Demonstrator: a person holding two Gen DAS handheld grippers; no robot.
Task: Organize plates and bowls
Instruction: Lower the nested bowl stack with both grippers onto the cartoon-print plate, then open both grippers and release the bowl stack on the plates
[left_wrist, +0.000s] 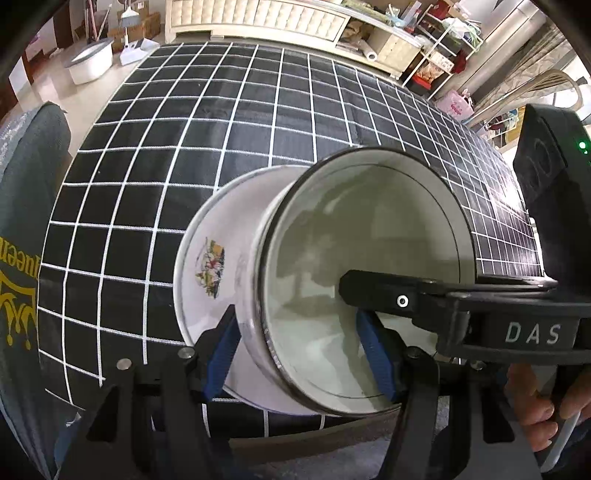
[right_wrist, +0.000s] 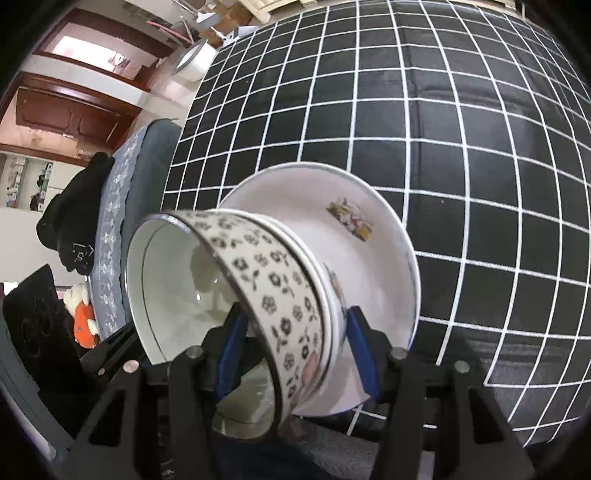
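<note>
the bowl (left_wrist: 354, 280) sits in the plate (left_wrist: 207, 280), and both are tipped up on edge above the near edge of the checked desk (left_wrist: 221, 129). the bowl's mouth faces right in the left wrist view and left in the right wrist view, so the stack's axis runs crosswise between the two tools. the left gripper (left_wrist: 301, 354) has its blue fingers (left_wrist: 221, 354) clamped across the plate and bowl wall. the right gripper (right_wrist: 295, 354) likewise pinches the flowered bowl wall and the plate between its fingers (right_wrist: 364, 354). a hand (left_wrist: 546, 402) holds the right tool. a grey padded chair (right_wrist: 129, 206) stands beside the desk, and a white tub (left_wrist: 90, 61) is on the floor beyond.
</note>
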